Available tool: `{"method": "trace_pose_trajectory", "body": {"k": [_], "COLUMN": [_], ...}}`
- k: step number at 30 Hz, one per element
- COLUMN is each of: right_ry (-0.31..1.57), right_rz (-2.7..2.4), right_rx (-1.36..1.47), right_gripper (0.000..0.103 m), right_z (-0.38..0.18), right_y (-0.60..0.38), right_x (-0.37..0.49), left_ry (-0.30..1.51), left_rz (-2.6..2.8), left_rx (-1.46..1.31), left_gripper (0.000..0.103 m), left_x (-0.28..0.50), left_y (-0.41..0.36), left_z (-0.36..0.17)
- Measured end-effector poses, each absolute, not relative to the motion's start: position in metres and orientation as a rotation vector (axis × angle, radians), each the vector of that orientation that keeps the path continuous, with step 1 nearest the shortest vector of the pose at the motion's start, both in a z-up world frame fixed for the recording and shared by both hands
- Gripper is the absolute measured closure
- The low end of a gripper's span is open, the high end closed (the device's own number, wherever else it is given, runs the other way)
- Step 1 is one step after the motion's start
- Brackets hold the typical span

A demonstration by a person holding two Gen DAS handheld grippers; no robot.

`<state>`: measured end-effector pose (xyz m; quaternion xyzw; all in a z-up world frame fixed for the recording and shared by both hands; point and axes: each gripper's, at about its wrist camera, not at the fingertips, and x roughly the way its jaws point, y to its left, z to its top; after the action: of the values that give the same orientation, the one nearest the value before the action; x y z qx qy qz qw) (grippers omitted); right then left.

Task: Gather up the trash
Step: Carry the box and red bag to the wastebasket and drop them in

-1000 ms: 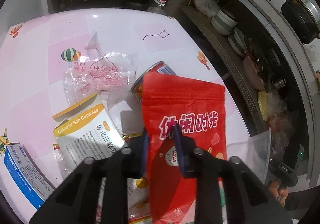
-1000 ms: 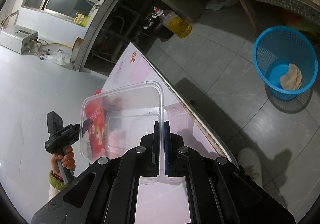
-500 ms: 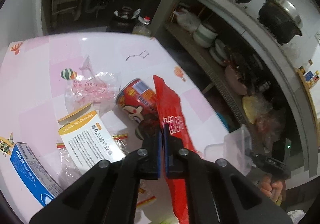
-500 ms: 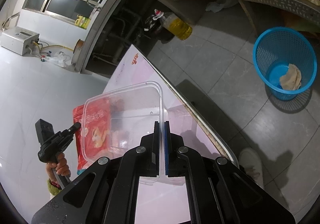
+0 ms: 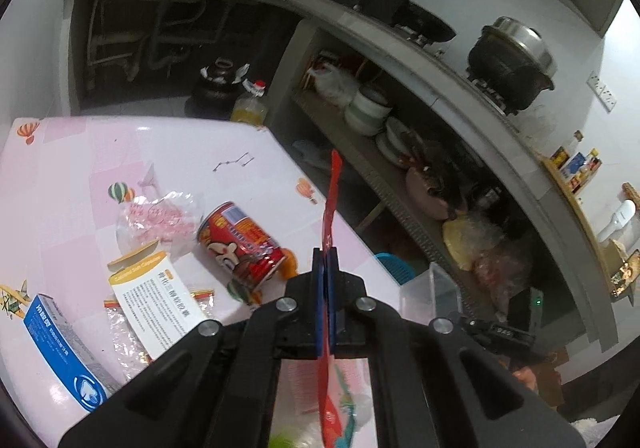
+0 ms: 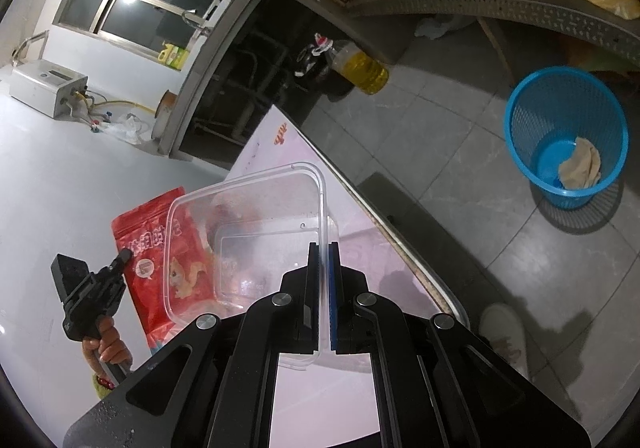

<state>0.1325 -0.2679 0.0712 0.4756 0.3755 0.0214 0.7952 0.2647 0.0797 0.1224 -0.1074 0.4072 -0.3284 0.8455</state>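
Observation:
My left gripper (image 5: 325, 254) is shut on a red snack bag (image 5: 331, 204), held edge-on above the pink table (image 5: 60, 232). The bag also shows in the right wrist view (image 6: 148, 232), with the left gripper (image 6: 124, 254) on its edge. My right gripper (image 6: 323, 248) is shut on the rim of a clear plastic box (image 6: 248, 224), held over the table edge. The box also shows at the lower right in the left wrist view (image 5: 430, 290). A blue trash basket (image 6: 566, 136) stands on the floor with a crumpled paper in it.
On the table lie a red can (image 5: 240, 242), a clear pink-printed bag (image 5: 156, 216), a white and yellow capsule box (image 5: 156, 296) and a blue and white box (image 5: 64, 344). Shelves with bowls (image 5: 368, 108) and an oil bottle (image 6: 360, 66) stand beyond the table.
My left gripper has lifted the red bag off the table and turned it edge-on, uncovering the red can. The right gripper still holds the clear box in much the same place.

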Motion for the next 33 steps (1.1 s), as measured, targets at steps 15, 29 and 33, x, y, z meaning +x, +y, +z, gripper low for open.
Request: {"method": "trace_pose_trajectory", "body": {"k": [15, 29, 33], "right_ry": [0.749, 0.642, 0.635], "right_rz": [0.023, -0.212, -0.358], "right_rx": [1.046, 1.125, 1.157], "right_gripper": [0.101, 0.101, 0.101], "right_z": [0.076, 0.06, 0.034], "right_y": [-0.283, -0.359, -0.387], "right_x": [0.109, 0.037, 0.012], "left_ry": [0.766, 0.798, 0.851], "left_rz": [-0.788, -0.942, -0.974], "left_rx": [-0.204, -0.075, -0.008], "left_gripper": [0.102, 0.102, 0.102], "left_x": [0.243, 0.248, 0.25], "left_y": [0.036, -0.115, -0.178], "left_z": [0.163, 0.153, 0.134]}}
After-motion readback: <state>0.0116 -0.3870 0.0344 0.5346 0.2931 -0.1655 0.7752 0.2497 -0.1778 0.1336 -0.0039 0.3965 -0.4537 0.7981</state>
